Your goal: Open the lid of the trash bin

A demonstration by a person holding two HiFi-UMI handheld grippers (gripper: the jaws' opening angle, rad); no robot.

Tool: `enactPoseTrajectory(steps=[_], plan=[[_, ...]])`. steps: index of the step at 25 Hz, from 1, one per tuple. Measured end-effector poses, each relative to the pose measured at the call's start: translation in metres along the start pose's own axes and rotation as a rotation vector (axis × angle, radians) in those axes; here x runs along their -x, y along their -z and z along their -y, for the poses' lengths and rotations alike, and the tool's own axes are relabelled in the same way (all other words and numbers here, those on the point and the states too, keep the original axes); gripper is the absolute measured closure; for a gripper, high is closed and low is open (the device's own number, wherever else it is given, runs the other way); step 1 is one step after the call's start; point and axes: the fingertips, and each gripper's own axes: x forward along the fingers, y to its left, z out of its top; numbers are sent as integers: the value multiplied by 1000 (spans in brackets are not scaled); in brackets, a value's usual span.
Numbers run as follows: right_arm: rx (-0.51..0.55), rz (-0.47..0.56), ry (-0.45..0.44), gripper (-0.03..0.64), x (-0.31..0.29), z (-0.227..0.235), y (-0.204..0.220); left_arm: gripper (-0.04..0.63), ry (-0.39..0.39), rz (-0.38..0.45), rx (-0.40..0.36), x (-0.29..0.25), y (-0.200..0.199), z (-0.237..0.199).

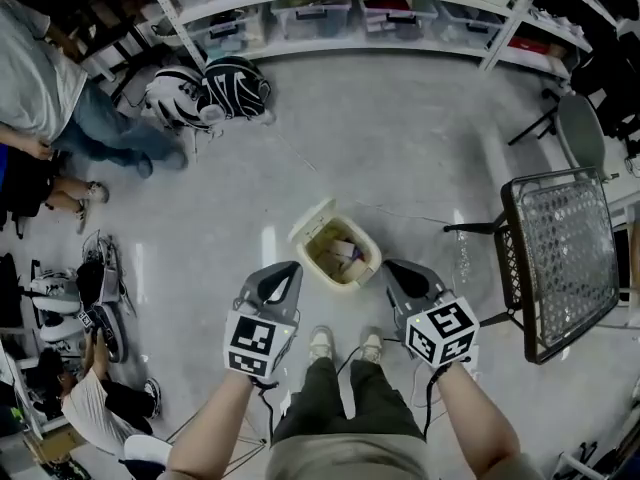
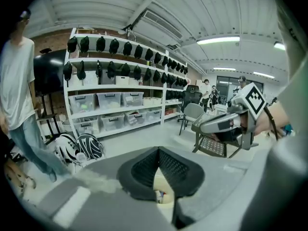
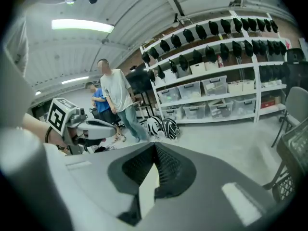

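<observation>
A small cream trash bin [image 1: 340, 255] stands on the grey floor just ahead of my shoes. Its lid [image 1: 312, 219] is swung up at the far-left rim, and rubbish shows inside. My left gripper [image 1: 289, 269] hovers at the bin's near-left side and my right gripper [image 1: 392, 267] at its near-right side; neither touches it. In the left gripper view the tips [image 2: 158, 150] meet, with a sliver of the bin [image 2: 161, 190] showing below them. The right gripper's tips [image 3: 155, 146] also meet, with a pale part of the bin [image 3: 148, 192] beneath. Both hold nothing.
A black wire-mesh chair [image 1: 560, 258] stands close on the right. Two striped helmets [image 1: 212, 92] lie on the floor in front of the white shelves [image 1: 350, 13] with storage boxes. People stand and sit at the left [image 1: 45, 88], with shoes [image 1: 100, 303] near them.
</observation>
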Motion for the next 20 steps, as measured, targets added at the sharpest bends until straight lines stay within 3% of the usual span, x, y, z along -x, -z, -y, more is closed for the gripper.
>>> enactPoseTrajectory(steps=[10,15,20], plan=[[109,235,-8,614,100,-71,-138,592,-30,186,-79,107,-118,30],[136,322,-19,614,154,-105,-178,592,-58,268,-177,159,-160,46],[183,386,-10,614,198,-128,-205,592,-86,351,-164,199,-194,64]])
